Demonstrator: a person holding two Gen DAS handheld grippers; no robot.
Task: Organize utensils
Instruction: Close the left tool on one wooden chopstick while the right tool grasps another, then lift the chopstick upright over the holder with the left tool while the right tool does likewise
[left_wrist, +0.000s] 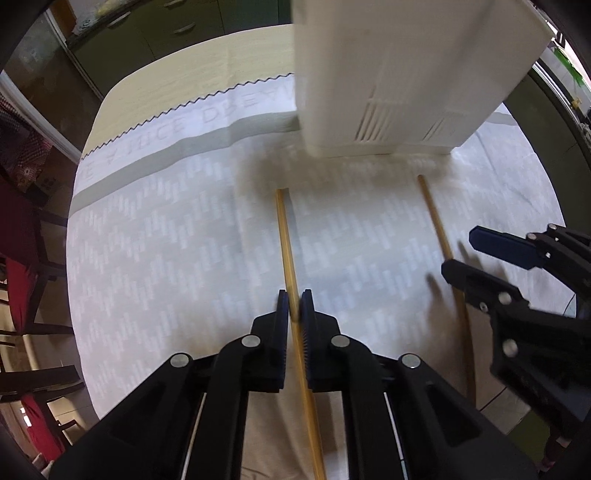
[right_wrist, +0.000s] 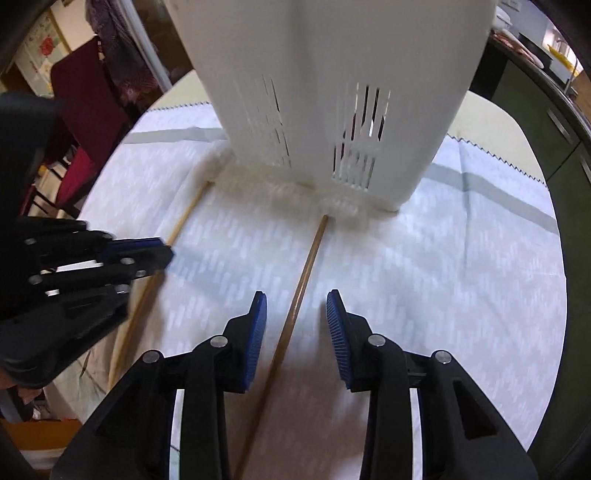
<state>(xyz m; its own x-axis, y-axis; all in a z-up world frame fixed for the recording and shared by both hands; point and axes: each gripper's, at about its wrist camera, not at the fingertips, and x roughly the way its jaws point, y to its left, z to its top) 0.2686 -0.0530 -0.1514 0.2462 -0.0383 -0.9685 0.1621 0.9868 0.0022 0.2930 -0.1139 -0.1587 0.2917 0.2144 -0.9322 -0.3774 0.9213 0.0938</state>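
Note:
Two wooden chopsticks lie on a white patterned cloth in front of a tall white slotted utensil holder (left_wrist: 388, 74), which also shows in the right wrist view (right_wrist: 332, 92). My left gripper (left_wrist: 294, 306) is shut on the left chopstick (left_wrist: 286, 240), which passes between its pads. My right gripper (right_wrist: 295, 325) is open, its jaws on either side of the right chopstick (right_wrist: 306, 269) without touching it. The right gripper also shows in the left wrist view (left_wrist: 476, 251) over the right chopstick (left_wrist: 434, 218). The left gripper shows at the left of the right wrist view (right_wrist: 147, 254), over its chopstick (right_wrist: 188, 214).
The cloth (left_wrist: 166, 240) covers a round table; its zigzag edge (left_wrist: 184, 105) runs along the far side. Dark chairs with red cushions (left_wrist: 22, 266) stand at the left. Green cabinets (left_wrist: 166, 33) are behind the table.

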